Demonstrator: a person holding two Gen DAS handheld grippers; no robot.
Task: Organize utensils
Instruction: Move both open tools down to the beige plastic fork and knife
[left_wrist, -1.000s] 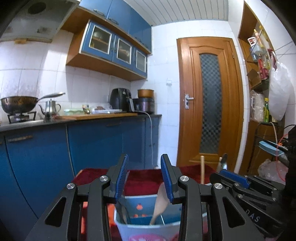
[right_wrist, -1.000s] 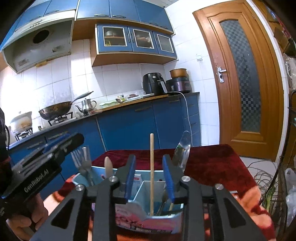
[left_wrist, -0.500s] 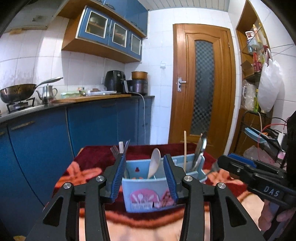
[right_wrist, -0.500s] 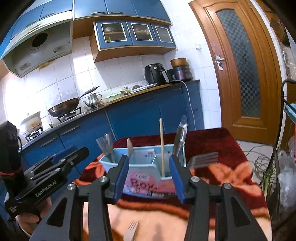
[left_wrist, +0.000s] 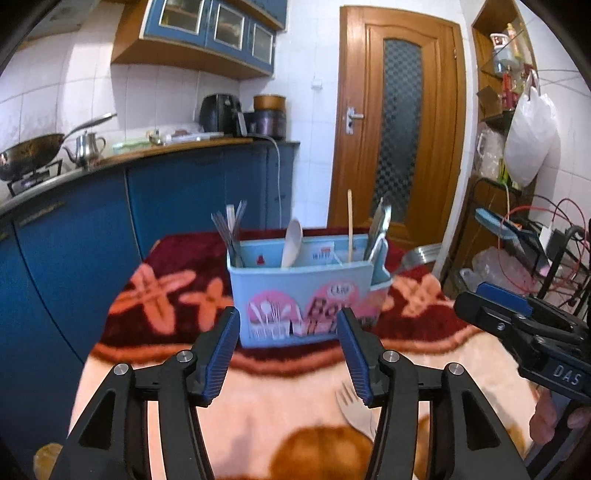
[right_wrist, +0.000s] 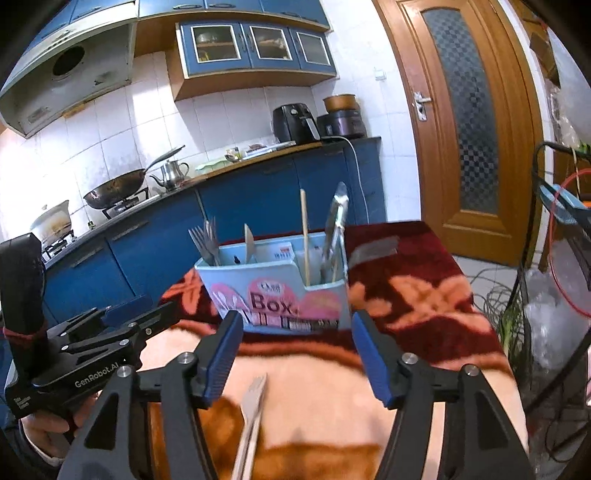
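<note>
- Left gripper (left_wrist: 286, 354) opening, jaws apart, nothing between the pads.
- Right gripper (right_wrist: 297, 354) opening too, wide and empty.
- Blue utensil box (left_wrist: 301, 295) upright on the flowered blanket (left_wrist: 162, 295), holding forks (left_wrist: 231, 225), spoon (left_wrist: 291, 242) and chopstick (left_wrist: 349, 225).
- Loose fork (right_wrist: 251, 413) flat on the blanket, just below the right jaws.

Left tool (left_wrist: 288, 350) and right tool (right_wrist: 297, 354) angle downward, jaws opening, empty.
</note>
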